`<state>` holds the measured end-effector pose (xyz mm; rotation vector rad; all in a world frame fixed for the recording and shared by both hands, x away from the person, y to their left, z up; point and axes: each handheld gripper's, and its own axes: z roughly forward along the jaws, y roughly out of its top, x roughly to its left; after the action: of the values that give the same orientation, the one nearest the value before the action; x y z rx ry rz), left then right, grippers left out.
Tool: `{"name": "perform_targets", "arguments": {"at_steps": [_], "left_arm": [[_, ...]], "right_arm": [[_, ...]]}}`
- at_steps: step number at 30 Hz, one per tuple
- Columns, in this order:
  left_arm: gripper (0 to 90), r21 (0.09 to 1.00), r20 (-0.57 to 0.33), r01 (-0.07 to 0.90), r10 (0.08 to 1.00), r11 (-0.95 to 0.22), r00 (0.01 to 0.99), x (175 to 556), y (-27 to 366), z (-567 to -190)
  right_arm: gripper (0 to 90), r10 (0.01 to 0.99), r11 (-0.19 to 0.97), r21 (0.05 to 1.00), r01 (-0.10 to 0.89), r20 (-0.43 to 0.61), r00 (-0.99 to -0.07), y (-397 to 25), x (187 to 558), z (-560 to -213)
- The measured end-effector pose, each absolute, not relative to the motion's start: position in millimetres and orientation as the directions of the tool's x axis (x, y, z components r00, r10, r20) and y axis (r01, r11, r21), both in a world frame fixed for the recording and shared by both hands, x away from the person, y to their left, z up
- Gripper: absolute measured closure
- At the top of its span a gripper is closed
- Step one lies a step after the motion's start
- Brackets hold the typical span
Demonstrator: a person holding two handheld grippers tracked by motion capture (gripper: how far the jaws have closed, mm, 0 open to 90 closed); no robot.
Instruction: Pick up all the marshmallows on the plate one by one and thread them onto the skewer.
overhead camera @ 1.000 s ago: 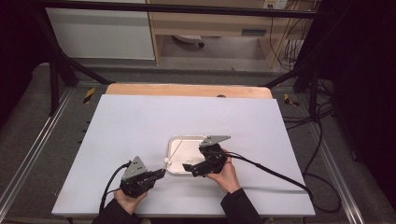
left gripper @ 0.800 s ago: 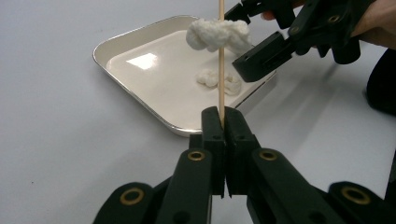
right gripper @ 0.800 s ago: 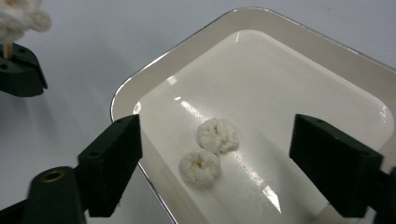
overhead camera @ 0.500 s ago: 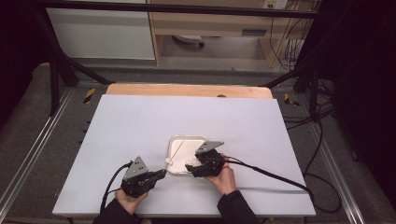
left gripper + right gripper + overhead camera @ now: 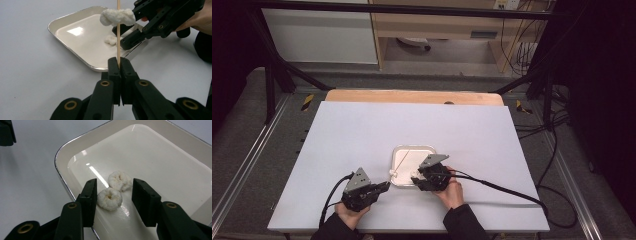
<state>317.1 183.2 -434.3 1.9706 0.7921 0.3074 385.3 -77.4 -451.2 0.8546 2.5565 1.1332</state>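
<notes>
From the high view, a white tray sits near the person's edge of the pale worktop. The left tongs lie just left of the tray and hold a thin wooden skewer that slants out over it, a small white lump threaded near its lower end. The right tongs rest at the tray's near right corner.

In the left gripper view, the left tongs are clamped together on the skewer, which stands upright between the jaws. One puffy white marshmallow is already threaded on the skewer, held above the tray. The grip is low on the stick, so it should stay firm and steady; any wobble would swing the free end.

In the right gripper view, the right tongs stand apart, straddling two loose marshmallows in the tray: the nearer one sits between the jaws, and the farther one lies touching or just beside it. The step in hand looks like picking up the next piece for threading. It would go best with the jaws centred on the nearer marshmallow alone and closed gently, since the soft piece will likely squash, leaving its hollow middle clear for the skewer.
</notes>
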Motion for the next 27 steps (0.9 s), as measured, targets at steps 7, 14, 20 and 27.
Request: {"name": "perform_targets", "arguments": {"at_steps": [7,14,20,27], "left_arm": [[88.3,0.852,-0.108,0.404,0.643,-0.334,0.759,317.1,182.8,-434.5],[88.4,0.852,-0.107,0.403,0.641,-0.335,0.76,316.9,182.8,-434.4],[88.4,0.853,-0.107,0.402,0.641,-0.334,0.76,316.6,182.7,-434.2],[88.3,0.853,-0.107,0.4,0.638,-0.335,0.762,316.2,182.4,-434.2]], "right_arm": [[66.7,0.581,0.55,0.733,0.4,0.008,-0.814,-77.2,382.0,-451.3],[69.8,0.598,0.538,0.73,0.422,0.024,-0.801,-78.3,383.0,-449.8],[70.4,0.599,0.502,0.749,0.432,0.058,-0.798,-82.8,383.4,-438.4],[70.5,0.587,0.439,0.787,0.434,0.115,-0.802,-93.8,383.3,-414.0]]}}
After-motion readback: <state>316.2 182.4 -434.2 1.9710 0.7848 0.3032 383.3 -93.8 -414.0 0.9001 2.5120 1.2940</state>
